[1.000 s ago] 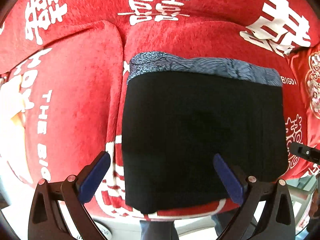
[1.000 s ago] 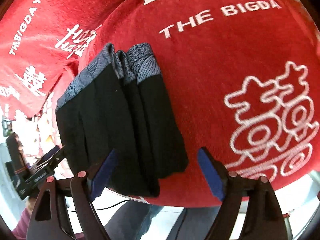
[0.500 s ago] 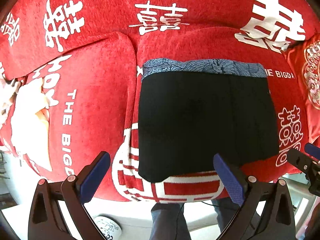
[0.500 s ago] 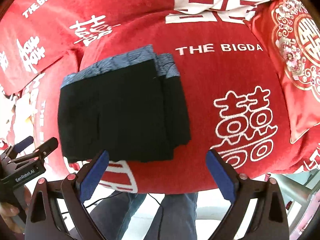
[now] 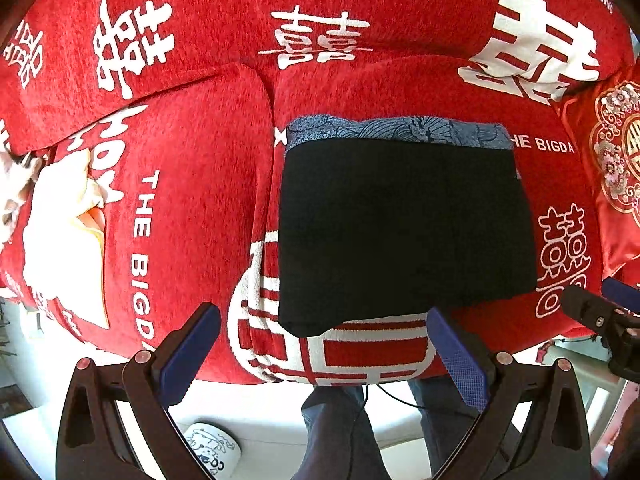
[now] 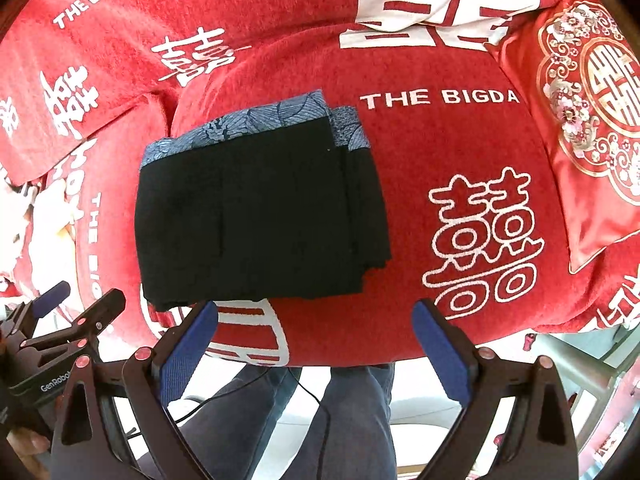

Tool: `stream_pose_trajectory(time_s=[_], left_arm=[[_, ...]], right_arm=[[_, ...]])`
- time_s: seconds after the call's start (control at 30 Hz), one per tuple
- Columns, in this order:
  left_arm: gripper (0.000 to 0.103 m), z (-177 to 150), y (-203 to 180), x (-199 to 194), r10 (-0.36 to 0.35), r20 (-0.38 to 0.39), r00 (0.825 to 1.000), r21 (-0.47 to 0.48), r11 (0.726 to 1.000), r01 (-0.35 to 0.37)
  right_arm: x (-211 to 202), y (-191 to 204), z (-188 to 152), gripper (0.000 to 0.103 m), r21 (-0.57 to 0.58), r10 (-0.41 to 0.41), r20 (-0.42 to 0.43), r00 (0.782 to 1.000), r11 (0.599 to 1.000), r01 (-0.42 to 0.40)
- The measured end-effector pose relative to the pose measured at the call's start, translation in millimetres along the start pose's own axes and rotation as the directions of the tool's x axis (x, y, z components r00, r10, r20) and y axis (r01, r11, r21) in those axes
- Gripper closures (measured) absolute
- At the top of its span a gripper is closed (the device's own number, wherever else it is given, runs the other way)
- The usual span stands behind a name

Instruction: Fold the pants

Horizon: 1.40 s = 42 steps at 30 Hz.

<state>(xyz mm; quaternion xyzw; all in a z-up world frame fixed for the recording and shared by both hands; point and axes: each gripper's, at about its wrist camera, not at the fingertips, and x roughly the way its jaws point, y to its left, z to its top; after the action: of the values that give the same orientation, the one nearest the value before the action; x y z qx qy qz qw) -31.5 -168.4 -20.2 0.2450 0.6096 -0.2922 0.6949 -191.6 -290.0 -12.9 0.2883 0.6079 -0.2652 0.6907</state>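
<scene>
The black pants (image 5: 404, 228) lie folded into a flat rectangle on a red sofa cushion (image 5: 400, 92), their blue patterned waistband (image 5: 396, 130) at the far edge. In the right wrist view the same pants (image 6: 256, 216) show stacked layers along their right side. My left gripper (image 5: 322, 344) hangs open above the folded stack's near edge, nothing between its blue pads. My right gripper (image 6: 314, 340) is open too, held high over the cushion's front edge with nothing in it. Each gripper shows at the edge of the other's view.
Red cushions with white characters cover the sofa. A white and yellow cloth (image 5: 64, 232) lies on the left cushion (image 5: 180, 200). An embroidered red pillow (image 6: 592, 120) sits at the right. A person's legs (image 6: 320, 420) stand below the sofa's front edge, by a patterned cup (image 5: 212, 450) on the floor.
Both grippers have risen away from the pants, so the folded stack looks smaller and more of the sofa shows. The right gripper's view has turned and its jaws have widened a little.
</scene>
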Motion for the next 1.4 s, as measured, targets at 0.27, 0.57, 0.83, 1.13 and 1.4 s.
stream_pose_trajectory(time_s=[0.27, 0.57, 0.83, 1.13, 1.4], left_arm=[[0.0, 2, -4, -5, -0.001, -0.004, 1.0, 0.017, 1.0, 0.001], [0.0, 5, -2, -7, -0.002, 0.001, 1.0, 0.011, 1.0, 0.002], [0.0, 5, -3, -10, 0.0, 0.008, 1.0, 0.009, 1.0, 0.0], [0.0, 4, -3, -14, 0.01, 0.02, 1.0, 0.009, 1.0, -0.01], [0.0, 3, -3, -15, 0.014, 0.023, 1.0, 0.011, 1.0, -0.014]], right_arm=[[-2, 6, 3, 0.005, -0.01, 0.003, -0.014, 1.0, 1.0, -0.003], [-2, 9, 6, 0.005, -0.016, -0.002, -0.024, 1.0, 1.0, 0.001], [-3, 12, 5, 0.005, -0.02, -0.003, -0.019, 1.0, 1.0, 0.002], [-4, 13, 6, 0.005, -0.023, -0.001, -0.018, 1.0, 1.0, 0.001], [-4, 14, 6, 0.005, -0.028, -0.002, -0.018, 1.0, 1.0, 0.001]])
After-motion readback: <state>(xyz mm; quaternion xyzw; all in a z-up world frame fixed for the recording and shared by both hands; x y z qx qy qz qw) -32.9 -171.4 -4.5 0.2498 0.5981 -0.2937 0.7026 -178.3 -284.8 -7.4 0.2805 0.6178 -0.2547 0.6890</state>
